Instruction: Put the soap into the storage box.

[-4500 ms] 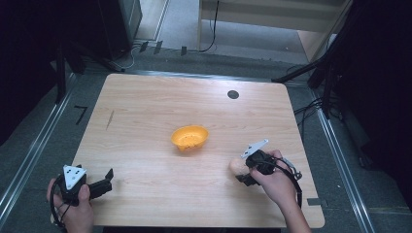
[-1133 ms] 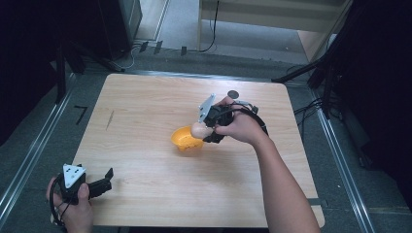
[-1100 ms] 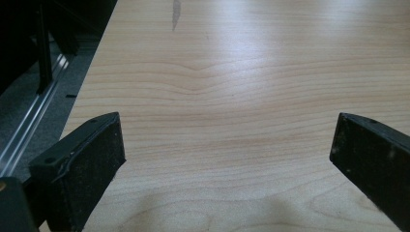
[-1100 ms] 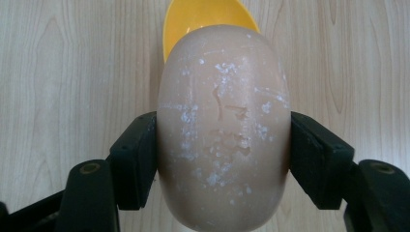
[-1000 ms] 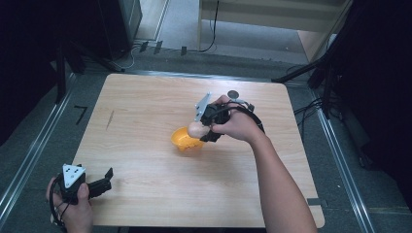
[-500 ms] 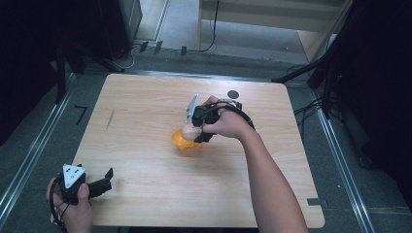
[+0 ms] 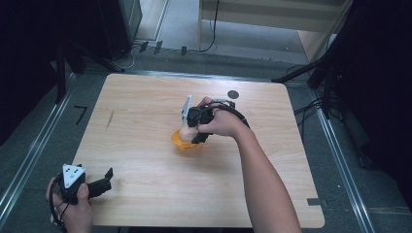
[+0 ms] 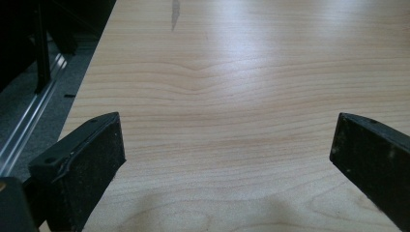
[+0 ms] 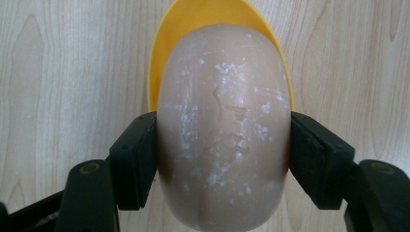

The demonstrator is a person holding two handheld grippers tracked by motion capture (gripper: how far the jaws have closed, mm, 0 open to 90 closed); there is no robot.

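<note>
Right tongs [image 7: 190, 135] clamped on a pale beige rounded bun-like object [image 9: 223, 126], pads pressing both its sides, white specks on its surface. Object held directly over the yellow-orange bowl [image 7: 183, 143], which sits mid-table on the wooden table [image 7: 145, 116]; in the right gripper view the bowl's rim [image 9: 205, 14] shows behind and above the object. Cannot tell whether the object touches the bowl. Right hand [image 7: 221, 121] wraps the gripper body, grey plate tilted up toward the far side. Left tongs [image 7: 104, 177] apart, nothing between them, at the near left corner of the table, held by the left hand [image 7: 73, 201]; bare wood between the jaws in the left gripper view. Small dark round mark [image 7: 233, 94] on the table, far side.
</note>
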